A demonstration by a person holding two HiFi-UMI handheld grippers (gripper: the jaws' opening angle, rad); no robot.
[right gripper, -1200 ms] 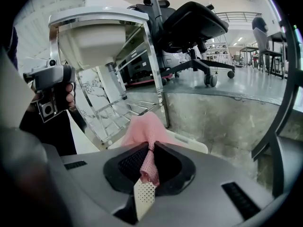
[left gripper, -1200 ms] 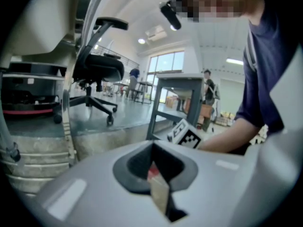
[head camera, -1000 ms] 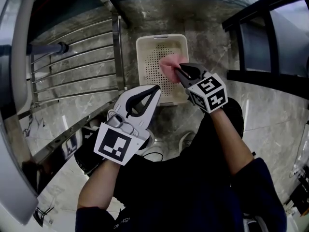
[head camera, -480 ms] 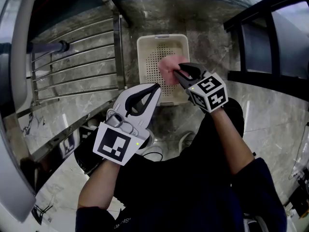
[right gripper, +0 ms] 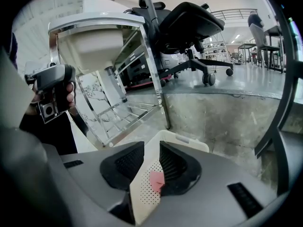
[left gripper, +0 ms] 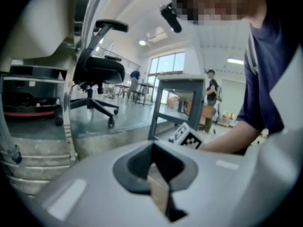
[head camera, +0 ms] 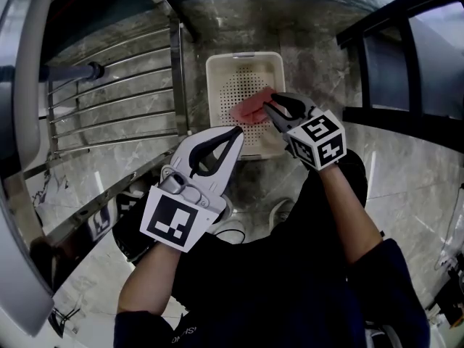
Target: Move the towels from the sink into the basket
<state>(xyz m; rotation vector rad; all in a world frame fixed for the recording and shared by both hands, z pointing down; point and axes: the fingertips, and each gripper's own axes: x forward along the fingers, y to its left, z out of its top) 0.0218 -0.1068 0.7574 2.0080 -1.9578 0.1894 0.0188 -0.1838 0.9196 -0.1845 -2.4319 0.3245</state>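
While parked over basket (head camera: 217,67) | step: releasing, judged | right gripper (head camera: 270,106): just been opening, now narrowly apart, pinching nothing | pink towel (head camera: 249,108): loose under tips, inside basket rim, landed or dropping unclear | left gripper (head camera: 235,132): closed, empty | next: probably lift clear, return to sink (right gripper: 90,41), check for remaining towels, basin interior unseen

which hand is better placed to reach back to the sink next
Left, probably: the left gripper sits empty and shut on the side of the sink. The right gripper hangs over the basket, its fingers just opening, the pink towel loose below them.
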